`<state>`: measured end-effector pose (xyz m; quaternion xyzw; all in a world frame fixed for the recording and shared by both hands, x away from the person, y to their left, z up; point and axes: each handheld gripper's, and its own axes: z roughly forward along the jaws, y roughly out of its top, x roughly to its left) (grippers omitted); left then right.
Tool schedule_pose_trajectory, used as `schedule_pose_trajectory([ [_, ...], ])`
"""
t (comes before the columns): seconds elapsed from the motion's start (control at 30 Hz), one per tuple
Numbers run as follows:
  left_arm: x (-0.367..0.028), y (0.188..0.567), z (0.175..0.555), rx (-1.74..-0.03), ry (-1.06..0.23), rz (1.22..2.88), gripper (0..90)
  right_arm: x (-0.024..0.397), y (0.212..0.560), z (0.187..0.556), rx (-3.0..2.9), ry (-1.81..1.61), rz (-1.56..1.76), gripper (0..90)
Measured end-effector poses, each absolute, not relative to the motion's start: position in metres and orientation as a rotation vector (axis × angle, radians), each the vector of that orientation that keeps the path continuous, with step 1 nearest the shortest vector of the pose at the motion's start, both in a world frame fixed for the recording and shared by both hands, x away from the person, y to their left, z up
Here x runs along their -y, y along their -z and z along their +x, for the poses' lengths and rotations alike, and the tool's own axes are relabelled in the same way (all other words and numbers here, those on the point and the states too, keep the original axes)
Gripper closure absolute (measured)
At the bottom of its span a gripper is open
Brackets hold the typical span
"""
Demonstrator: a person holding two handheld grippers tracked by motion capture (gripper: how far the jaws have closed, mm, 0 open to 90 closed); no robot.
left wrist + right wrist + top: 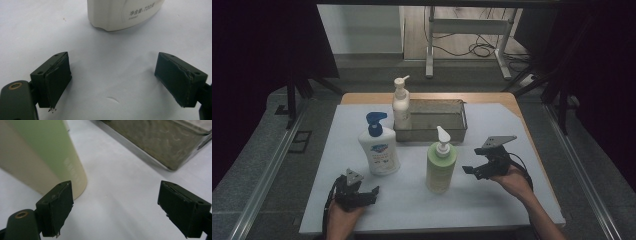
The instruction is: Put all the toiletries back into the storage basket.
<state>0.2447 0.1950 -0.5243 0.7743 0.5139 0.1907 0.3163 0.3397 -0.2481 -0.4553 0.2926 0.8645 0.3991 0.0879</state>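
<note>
Approaching green pump bottle [441,167] just in front of the metal tray [430,132]; right gripper [475,170] jaws wide apart, empty, beside it; left gripper [112,80] likewise spread; bottle looks rigid, smooth, top-heavy; grab mid-body, not pump.

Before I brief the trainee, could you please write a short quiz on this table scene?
1. How many pump bottles stand on the table?
2. True or false: the right tool grips the green bottle.
3. Which stands beside the metal tray: A) the blue-pump bottle, B) the small white bottle?

Key: 1. Three. 2. False; its jaws are open, the bottle beside them. 3. B.
</note>
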Motion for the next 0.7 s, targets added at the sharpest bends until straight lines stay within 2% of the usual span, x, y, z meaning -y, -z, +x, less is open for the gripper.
schedule_pose_trajectory([
  [0.7, -0.195, 0.524, 0.245, -1.353, -0.502, 2.039, 13.0, 0.229, 0.451, 0.307, -2.623, -1.260, 0.755, 8.0],
])
